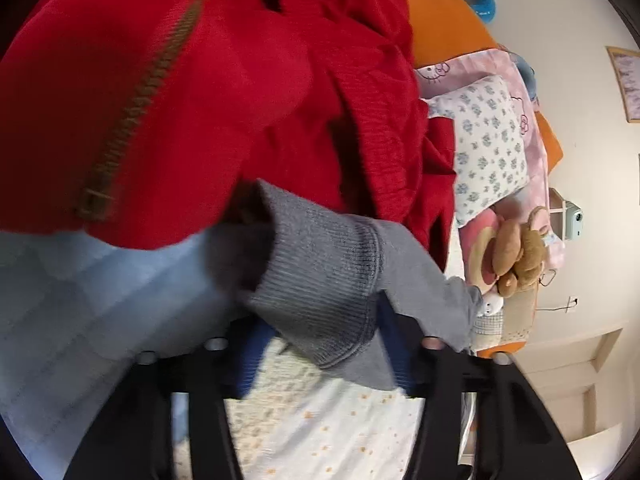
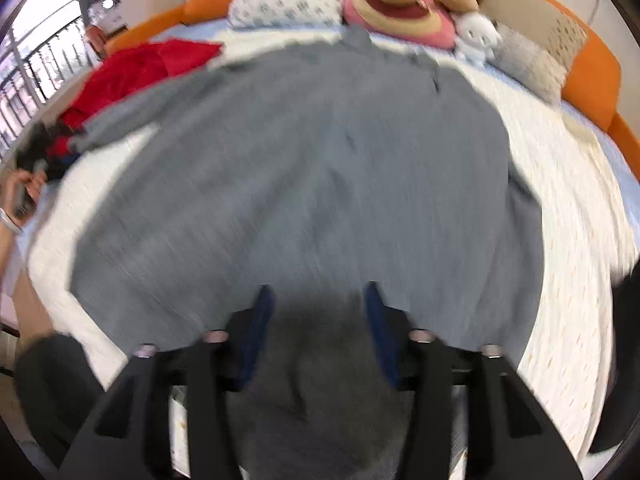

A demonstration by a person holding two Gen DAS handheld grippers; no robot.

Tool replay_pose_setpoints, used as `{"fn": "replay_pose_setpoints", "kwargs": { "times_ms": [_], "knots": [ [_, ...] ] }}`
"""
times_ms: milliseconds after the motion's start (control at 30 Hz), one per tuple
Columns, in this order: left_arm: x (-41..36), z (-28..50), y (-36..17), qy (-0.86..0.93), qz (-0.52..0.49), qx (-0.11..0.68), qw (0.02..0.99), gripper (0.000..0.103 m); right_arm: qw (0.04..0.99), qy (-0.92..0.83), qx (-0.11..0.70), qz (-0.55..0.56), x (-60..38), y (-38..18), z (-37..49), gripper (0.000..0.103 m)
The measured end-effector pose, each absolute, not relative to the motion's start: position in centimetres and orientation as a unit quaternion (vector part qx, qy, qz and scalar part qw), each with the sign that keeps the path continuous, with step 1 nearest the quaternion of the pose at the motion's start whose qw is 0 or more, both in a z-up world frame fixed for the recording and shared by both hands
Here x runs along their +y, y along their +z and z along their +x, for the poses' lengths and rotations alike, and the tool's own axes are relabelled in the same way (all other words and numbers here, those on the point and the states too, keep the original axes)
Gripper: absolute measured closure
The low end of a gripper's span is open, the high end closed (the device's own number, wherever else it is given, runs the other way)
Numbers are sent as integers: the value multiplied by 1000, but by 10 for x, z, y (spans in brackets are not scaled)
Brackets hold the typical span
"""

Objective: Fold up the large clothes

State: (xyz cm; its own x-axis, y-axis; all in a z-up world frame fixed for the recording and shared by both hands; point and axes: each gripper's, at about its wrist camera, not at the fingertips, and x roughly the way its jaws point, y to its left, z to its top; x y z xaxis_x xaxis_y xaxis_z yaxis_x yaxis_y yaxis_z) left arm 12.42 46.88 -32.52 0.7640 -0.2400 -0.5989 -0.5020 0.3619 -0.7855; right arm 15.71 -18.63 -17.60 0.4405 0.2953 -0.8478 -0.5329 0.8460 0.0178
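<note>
**Inspector A:** Left wrist view, read left to right. Beyond the left finger lies pale blue bedding (image 1: 80, 300); ahead of the jaws and above them a red zip garment (image 1: 200, 100) is heaped, unfolded. The left gripper (image 1: 320, 344) has the ribbed grey cuff (image 1: 320, 280) between its blue pads, draped over the right one. The jaws are part closed; whether they actually pinch the cuff I cannot tell. Beyond the right finger sit a floral pillow (image 1: 488, 148) and a brown teddy bear (image 1: 516, 256).

**Inspector B:** And the right wrist view?

**Inspector A:** Blurred. Far left of the jaws, a person's hand (image 2: 20, 196); then the red garment again, lying apart. The grey sweater (image 2: 300, 168) is spread flat on the white bedspread (image 2: 568, 240), reaching from ahead of the jaws down between the fingers. The right gripper (image 2: 316, 296) stands released, pads apart, cloth below them, nothing pinched.

**Inspector B:** Progress?

**Inspector A:** Early, in my judgement. The sweater is laid out, no fold visible in its body; the sleeve fold appears in hand. The red garment remains untouched.
</note>
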Motion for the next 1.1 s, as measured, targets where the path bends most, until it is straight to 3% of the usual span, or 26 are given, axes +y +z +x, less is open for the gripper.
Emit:
{"fn": "replay_pose_setpoints", "kwargs": {
  "times_ms": [33, 233, 367, 467, 833, 933, 967, 1100],
  "knots": [
    [471, 123, -327, 85, -562, 329, 754, 58, 846, 255, 451, -127, -179, -162, 164, 33],
    [474, 123, -317, 73, -558, 326, 759, 74, 847, 311, 419, -104, -119, -118, 248, 37],
    [470, 132, -268, 47, -531, 310, 787, 77, 819, 345, 456, -40, -76, -130, 332, 72],
    [472, 149, -213, 30, -486, 301, 820, 77, 800, 345, 491, 8, -46, -154, 387, 83],
    [472, 201, -87, 42, -359, 295, 884, 77, 740, 356, 559, 112, 21, -228, 495, 86],
    [461, 224, -69, 34, -349, 298, 888, 77, 745, 337, 571, 69, 39, -242, 502, 91],
    [452, 232, -62, 23, -346, 295, 891, 77, 751, 331, 568, 63, 41, -242, 504, 98],
    [404, 250, -34, -43, -316, 287, 903, 77, 747, 314, 584, 51, 48, -245, 512, 99]
  ]
}}
